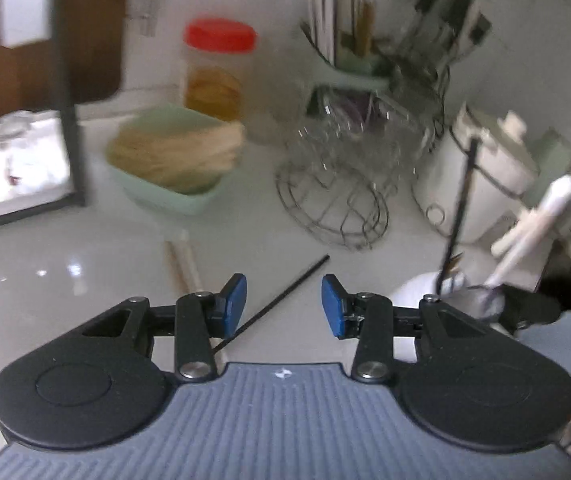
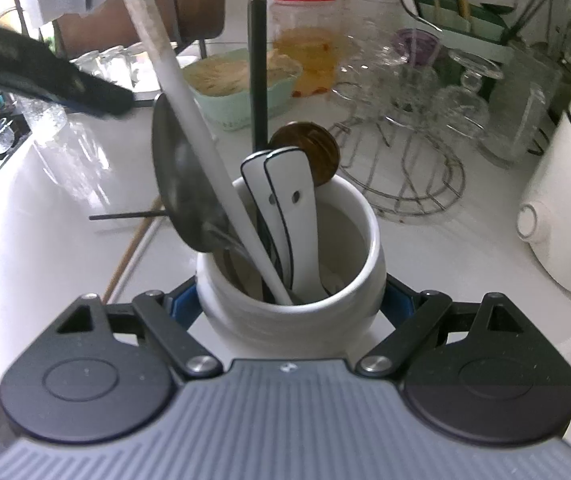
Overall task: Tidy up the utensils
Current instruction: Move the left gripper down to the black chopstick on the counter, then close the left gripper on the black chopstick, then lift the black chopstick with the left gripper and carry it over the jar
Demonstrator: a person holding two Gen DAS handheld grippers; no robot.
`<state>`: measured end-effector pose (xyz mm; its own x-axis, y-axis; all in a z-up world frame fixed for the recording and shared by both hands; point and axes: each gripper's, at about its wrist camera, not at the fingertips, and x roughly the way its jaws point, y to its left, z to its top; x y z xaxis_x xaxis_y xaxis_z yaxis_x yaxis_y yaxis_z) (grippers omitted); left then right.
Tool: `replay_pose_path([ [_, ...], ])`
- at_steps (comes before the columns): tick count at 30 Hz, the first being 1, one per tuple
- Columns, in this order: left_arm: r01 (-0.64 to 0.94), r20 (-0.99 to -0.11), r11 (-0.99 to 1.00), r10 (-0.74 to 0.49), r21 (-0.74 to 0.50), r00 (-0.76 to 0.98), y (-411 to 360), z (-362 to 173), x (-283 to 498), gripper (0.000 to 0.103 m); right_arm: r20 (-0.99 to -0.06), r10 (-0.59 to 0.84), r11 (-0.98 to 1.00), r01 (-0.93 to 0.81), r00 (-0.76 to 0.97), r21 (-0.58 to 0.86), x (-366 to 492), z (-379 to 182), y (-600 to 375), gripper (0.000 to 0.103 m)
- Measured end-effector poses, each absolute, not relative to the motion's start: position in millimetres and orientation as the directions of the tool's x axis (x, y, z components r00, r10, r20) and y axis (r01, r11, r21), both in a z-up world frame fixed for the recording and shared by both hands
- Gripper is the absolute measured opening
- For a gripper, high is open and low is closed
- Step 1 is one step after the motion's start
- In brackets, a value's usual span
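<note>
My left gripper (image 1: 283, 304) hangs open low over the white counter. A thin black chopstick (image 1: 273, 302) lies on the counter and runs diagonally through the gap between the blue pads (image 1: 233, 304), touching neither. Pale wooden chopsticks (image 1: 183, 264) lie just to its left. My right gripper (image 2: 291, 304) is shut on a white ceramic utensil holder (image 2: 349, 280), one finger on each side. The holder contains white spoons (image 2: 293, 200), a metal ladle (image 2: 177, 176), a long white handle, a brown wooden spoon (image 2: 317, 148) and a black stick. The black chopstick (image 2: 125, 216) also shows to the holder's left.
A mint dish of noodles (image 1: 173, 156), a red-lidded jar (image 1: 217, 68) and a wire rack of glassware (image 1: 333, 184) stand behind. A white rice cooker (image 2: 565, 208) sits at the right. A dark frame (image 1: 69, 120) borders the left. A blurred black shape (image 2: 45, 76) reaches in from the left.
</note>
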<state>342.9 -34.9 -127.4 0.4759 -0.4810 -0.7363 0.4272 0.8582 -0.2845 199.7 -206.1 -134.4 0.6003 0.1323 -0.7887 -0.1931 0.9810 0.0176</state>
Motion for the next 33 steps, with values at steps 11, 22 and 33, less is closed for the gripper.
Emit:
replay_pose_path([
  [11, 0.593, -0.804, 0.786, -0.463, -0.176, 0.374, -106.5, -202.6, 391.5, 0.035, -0.779, 0.154, 0.975, -0.221, 0.607, 0.021, 192.2, -134.1, -216.7, 0.091],
  [22, 0.662, -0.837, 0.742, -0.423, -0.101, 0.347, -132.0, -224.1, 404.2, 0.015, -0.768, 0.17, 0.972, -0.235, 0.618, 0.026, 190.0, -135.4, -218.9, 0.091],
  [33, 0.666, -0.864, 0.744, -0.366, -0.049, 0.346, -141.7, -220.1, 407.9, 0.005, -0.76, 0.172, 0.971, -0.238, 0.627, 0.024, 187.0, -135.0, -219.1, 0.091],
])
